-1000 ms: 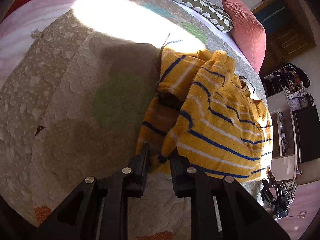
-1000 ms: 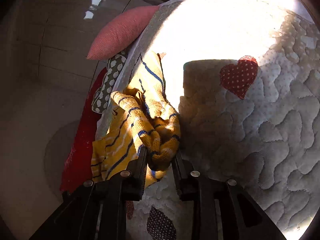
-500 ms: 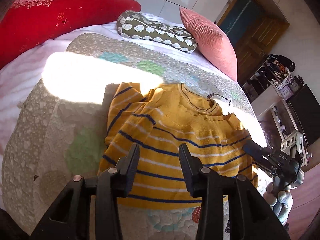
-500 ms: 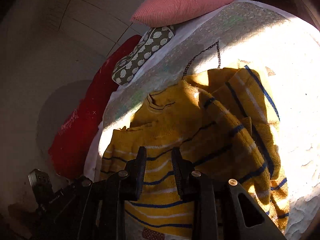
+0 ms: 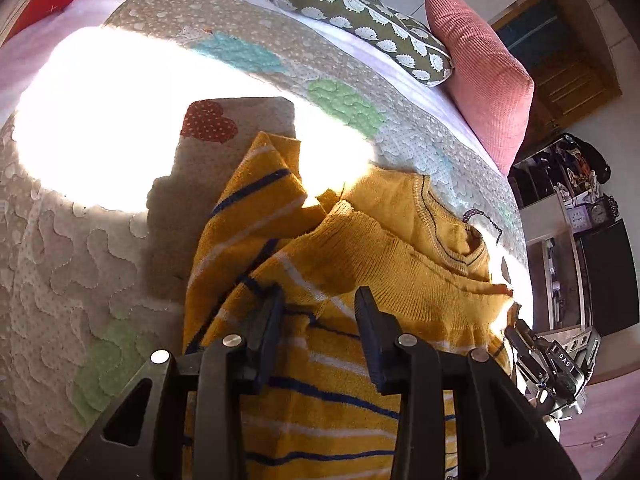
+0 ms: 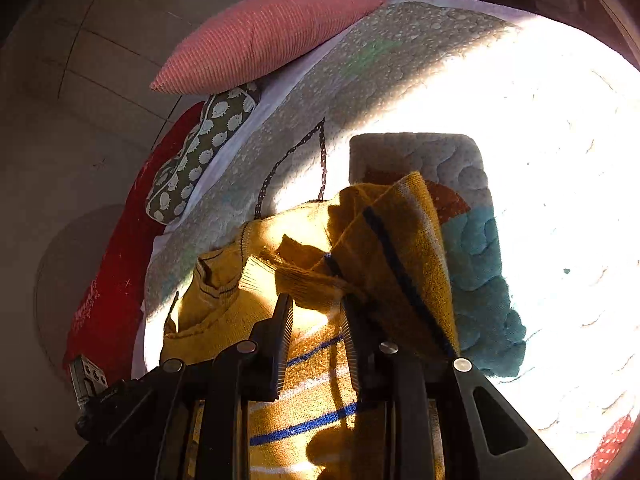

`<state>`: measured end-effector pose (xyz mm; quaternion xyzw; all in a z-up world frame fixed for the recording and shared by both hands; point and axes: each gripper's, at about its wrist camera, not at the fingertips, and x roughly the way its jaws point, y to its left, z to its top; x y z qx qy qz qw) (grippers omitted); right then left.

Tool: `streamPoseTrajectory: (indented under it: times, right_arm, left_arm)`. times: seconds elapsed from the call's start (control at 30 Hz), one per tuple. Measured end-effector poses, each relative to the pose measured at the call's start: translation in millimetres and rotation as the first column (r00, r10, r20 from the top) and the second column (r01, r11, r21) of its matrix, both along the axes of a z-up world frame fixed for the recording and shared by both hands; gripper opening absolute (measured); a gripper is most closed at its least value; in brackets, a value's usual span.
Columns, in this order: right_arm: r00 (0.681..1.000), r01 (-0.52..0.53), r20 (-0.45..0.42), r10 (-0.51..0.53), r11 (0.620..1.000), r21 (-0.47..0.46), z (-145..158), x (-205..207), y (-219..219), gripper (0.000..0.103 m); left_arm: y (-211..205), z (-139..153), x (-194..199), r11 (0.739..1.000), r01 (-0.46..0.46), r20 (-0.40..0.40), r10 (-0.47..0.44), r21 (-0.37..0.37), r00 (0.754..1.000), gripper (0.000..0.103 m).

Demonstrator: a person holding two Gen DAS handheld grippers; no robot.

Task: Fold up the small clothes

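A small yellow sweater with blue and white stripes (image 5: 328, 360) lies on a patterned quilt (image 5: 100, 240), its lower part folded up over its body toward the collar (image 5: 452, 236). A sleeve sticks out at the left (image 5: 260, 184). My left gripper (image 5: 319, 308) is open just above the sweater, nothing between its fingers. In the right wrist view the same sweater (image 6: 320, 400) lies bunched, one sleeve (image 6: 400, 248) raised on the right. My right gripper (image 6: 317, 312) is open over it; a fold of fabric lies close to its right finger.
A pink cushion (image 5: 480, 76), a green patterned cushion (image 5: 360, 12) and a red pillow (image 6: 108, 280) lie along the bed's far side. Strong sunlight washes out part of the quilt (image 6: 540, 152). The other gripper (image 5: 556, 364) shows at the right, shelves (image 5: 572, 200) beyond.
A second ago both grippers were shut on the sweater's hem, lifting it. They carried it over, let go, and now stand open above the folded sweater, closer to it.
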<state>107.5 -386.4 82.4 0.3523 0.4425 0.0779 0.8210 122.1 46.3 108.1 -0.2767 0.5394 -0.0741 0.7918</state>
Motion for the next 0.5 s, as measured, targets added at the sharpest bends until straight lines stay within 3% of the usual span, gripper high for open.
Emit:
streamPoseTrajectory:
  times: [0.1, 0.17, 0.2, 0.27, 0.37, 0.5]
  right_arm:
    - [0.995, -0.068, 0.062, 0.072, 0.996, -0.057, 33, -24, 18, 0.033]
    - [0.979, -0.156, 0.115, 0.166, 0.983, -0.093, 52, -46, 45, 0.045]
    - [0.963, -0.214, 0.137, 0.232, 0.967, -0.139, 61, -57, 64, 0.049]
    - [0.911, -0.332, 0.162, 0.380, 0.906, -0.261, 71, -81, 113, 0.059]
    - [0.806, -0.470, 0.158, 0.571, 0.778, -0.416, 71, -112, 188, 0.060]
    - [0.703, -0.565, 0.116, 0.702, 0.650, -0.507, 56, -131, 265, 0.060]
  left_arm:
    - [17, 19, -15, 0.999, -0.015, 0.033, 0.016, -0.030, 0.999, 0.042]
    - [34, 27, -21, 0.999, -0.048, 0.051, 0.048, -0.016, 0.998, 0.058]
    - [42, 28, -23, 0.997, -0.072, 0.051, 0.072, 0.000, 0.996, 0.062]
    - [58, 24, -19, 0.994, -0.107, 0.036, 0.107, -0.009, 0.994, 0.069]
    - [65, 9, -7, 0.995, -0.073, -0.023, 0.072, -0.062, 0.997, 0.071]
    - [58, -1, 7, 0.997, 0.019, -0.037, -0.022, -0.069, 0.999, 0.071]
